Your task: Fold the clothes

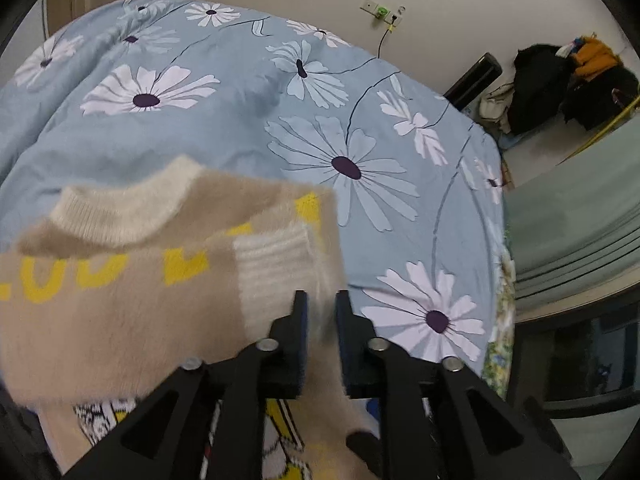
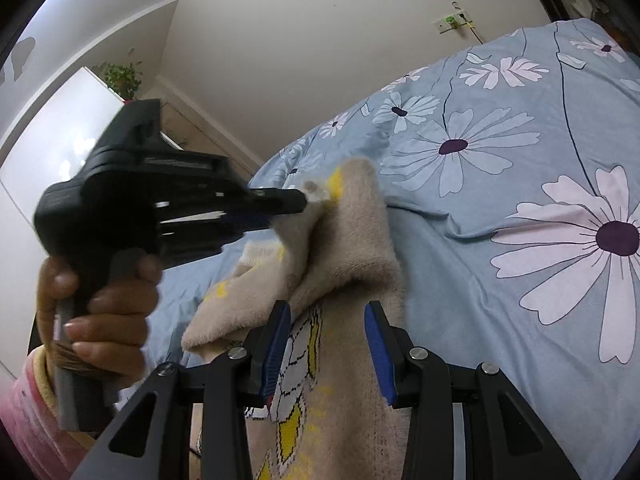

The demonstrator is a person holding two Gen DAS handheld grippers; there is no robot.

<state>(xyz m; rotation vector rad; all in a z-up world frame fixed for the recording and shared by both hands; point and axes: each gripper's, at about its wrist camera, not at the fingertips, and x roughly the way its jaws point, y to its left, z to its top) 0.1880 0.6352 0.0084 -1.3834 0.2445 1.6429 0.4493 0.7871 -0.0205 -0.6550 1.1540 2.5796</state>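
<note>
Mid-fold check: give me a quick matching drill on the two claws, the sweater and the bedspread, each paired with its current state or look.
Column one:
1. left claw
2. right claw
3. sweater
4. bedspread

Column two:
A. blue with white daisies
B. shut on the sweater's edge, lifting it
C. beige, fuzzy, yellow letters
D. open, fingers either side of the fabric

Pairs: 1-B, 2-D, 3-C, 4-A

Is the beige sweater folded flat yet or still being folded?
Mid-fold: the left gripper holds part of the sweater lifted over the rest.
</note>
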